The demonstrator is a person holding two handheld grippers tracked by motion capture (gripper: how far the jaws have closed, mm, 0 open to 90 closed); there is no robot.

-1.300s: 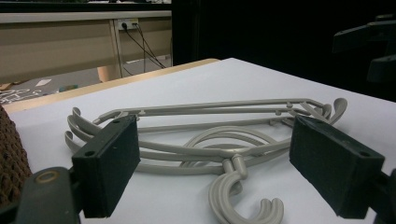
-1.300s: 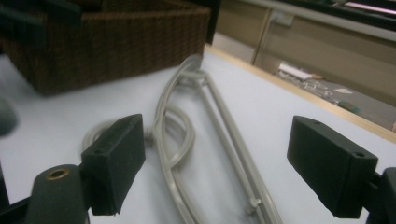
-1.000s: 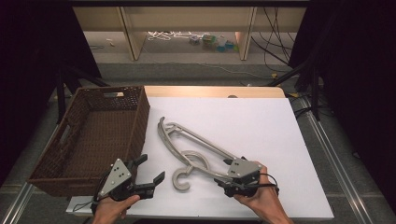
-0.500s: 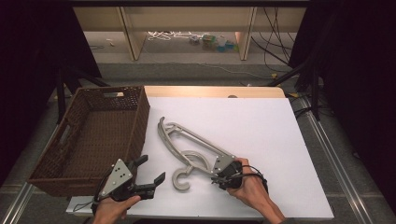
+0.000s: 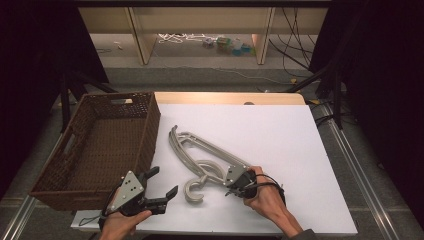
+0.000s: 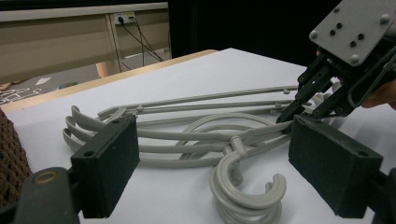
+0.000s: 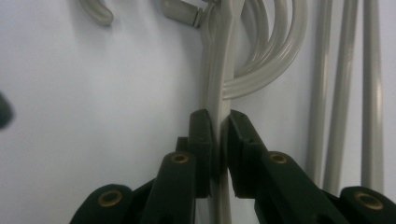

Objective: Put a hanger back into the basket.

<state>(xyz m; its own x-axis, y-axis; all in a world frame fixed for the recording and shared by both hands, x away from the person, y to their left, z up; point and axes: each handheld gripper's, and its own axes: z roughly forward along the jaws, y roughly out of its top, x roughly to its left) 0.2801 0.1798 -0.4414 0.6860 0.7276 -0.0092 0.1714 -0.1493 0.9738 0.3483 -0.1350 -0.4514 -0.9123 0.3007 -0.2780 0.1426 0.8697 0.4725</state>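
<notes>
Grey plastic hangers (image 5: 200, 155), apparently a nested stack of several, are laid on the white table (image 5: 280, 130) just beside the wicker basket (image 5: 95, 150), their long axis slanting away from it. One bar is pinched by the right gripper (image 5: 235, 186), whose jaws have just been closing on it. The left gripper (image 5: 162, 184) is held nearer the basket, jaws spread wide, the hooks straight ahead.

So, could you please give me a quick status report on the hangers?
Right hand-held gripper shut on hangers, flat on white table. Left hand-held gripper open, idle beside them. Basket at left; nothing in the way.
</notes>
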